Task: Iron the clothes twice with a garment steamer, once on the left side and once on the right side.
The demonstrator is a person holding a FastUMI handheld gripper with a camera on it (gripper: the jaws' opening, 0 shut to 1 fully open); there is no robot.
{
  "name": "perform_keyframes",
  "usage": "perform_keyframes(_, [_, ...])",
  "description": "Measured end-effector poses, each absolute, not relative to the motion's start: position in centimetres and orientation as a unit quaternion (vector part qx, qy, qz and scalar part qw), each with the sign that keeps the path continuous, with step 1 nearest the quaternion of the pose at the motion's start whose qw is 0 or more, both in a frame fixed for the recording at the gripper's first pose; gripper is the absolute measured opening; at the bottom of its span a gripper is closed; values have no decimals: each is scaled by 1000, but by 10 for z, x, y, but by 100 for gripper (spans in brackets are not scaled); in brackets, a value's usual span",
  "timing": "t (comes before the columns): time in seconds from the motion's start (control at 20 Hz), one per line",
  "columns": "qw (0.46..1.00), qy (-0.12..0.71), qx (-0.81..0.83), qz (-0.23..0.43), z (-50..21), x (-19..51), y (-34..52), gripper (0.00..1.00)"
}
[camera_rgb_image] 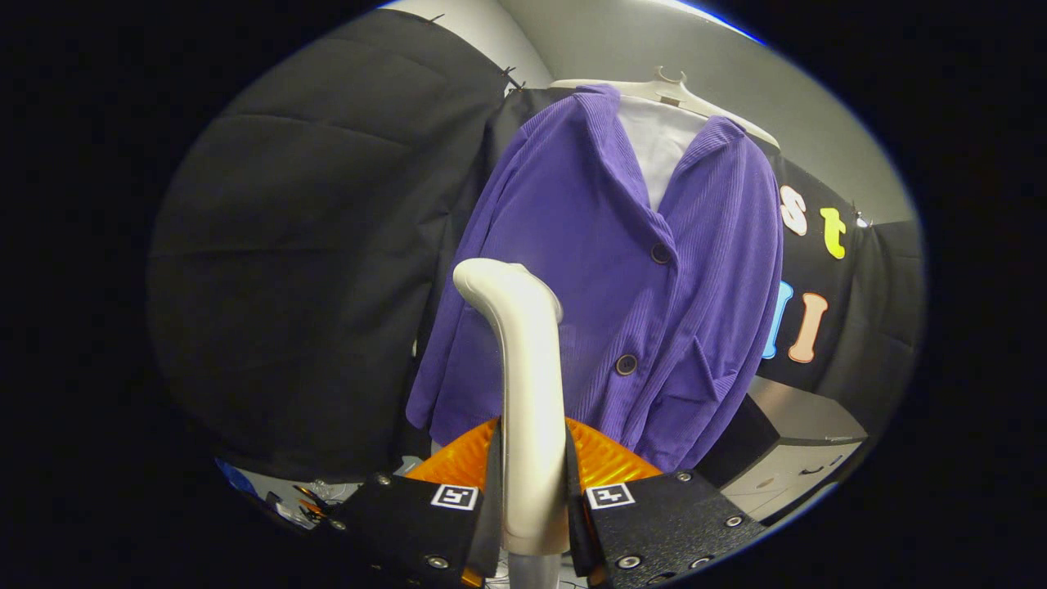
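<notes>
Between my gripper's (533, 507) fingers I have the steamer (523, 384) clamped by its smooth, stiff handle, head curving up ahead. Beyond it the purple jacket (622, 286) hangs on a hanger (667, 92), soft and light; I judge it will swing if pushed, so light passes suit it.

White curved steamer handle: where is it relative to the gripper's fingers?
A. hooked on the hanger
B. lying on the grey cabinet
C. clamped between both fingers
C: the white curved steamer handle stands upright between the gripper fingers, both pressing its sides, before the purple corduroy jacket.
</notes>
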State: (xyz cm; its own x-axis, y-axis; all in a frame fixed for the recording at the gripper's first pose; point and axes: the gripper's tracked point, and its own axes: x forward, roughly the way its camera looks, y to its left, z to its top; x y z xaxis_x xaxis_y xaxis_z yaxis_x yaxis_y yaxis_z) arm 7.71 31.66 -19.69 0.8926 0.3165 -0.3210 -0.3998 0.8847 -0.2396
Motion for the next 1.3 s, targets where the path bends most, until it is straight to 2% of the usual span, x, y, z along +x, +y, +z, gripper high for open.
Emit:
perform_keyframes(0.55, [949, 159, -186, 198, -241, 57, 313, 34])
perform_keyframes(0.8, [930, 237, -181, 215, -293, 37, 303, 34])
perform_keyframes(1.1, [917, 284, -163, 227, -308, 2, 256, 34])
perform_keyframes(1.3, [924, 292, -127, 214, -284, -17, 198, 34])
